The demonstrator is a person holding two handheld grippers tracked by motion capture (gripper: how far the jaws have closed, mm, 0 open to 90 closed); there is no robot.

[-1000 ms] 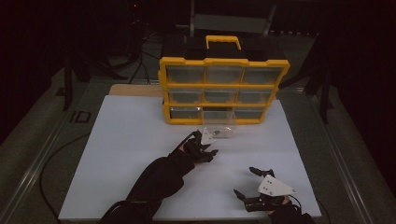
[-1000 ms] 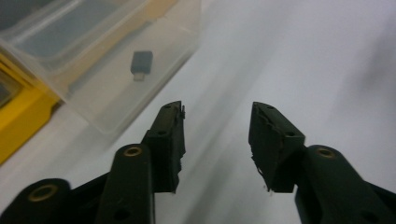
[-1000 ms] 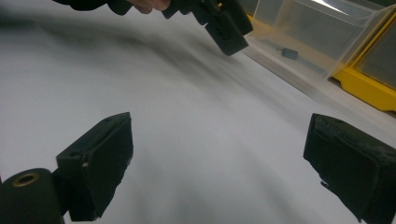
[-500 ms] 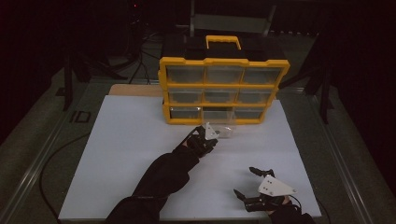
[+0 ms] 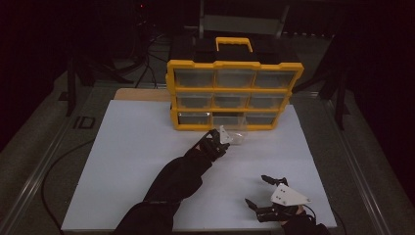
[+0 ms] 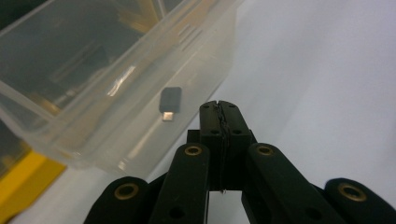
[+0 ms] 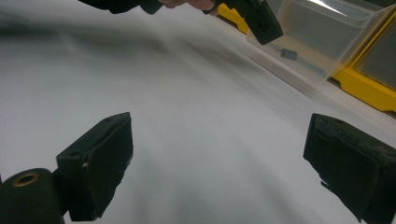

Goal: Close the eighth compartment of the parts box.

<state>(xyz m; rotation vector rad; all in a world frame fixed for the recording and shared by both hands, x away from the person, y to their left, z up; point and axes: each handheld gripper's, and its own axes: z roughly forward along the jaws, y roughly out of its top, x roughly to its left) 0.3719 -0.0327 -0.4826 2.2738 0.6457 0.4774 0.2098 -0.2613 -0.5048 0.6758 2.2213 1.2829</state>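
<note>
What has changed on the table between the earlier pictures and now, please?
The left hand-held gripper has reached forward to the clear drawer pulled out of the yellow organizer, and its jaws have just closed, with nothing between them. The small dark part lies inside the drawer. The right hand-held gripper stayed open, in place.

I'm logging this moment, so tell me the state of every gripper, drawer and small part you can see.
Left gripper: shut, nothing between its jaws, beside the clear drawer.
Right gripper: open, empty, over the white table.
Clear drawer: pulled out of the yellow organizer, resting on the table.
Small dark part: lying loose inside the drawer.
Other drawers: pushed in.
</note>
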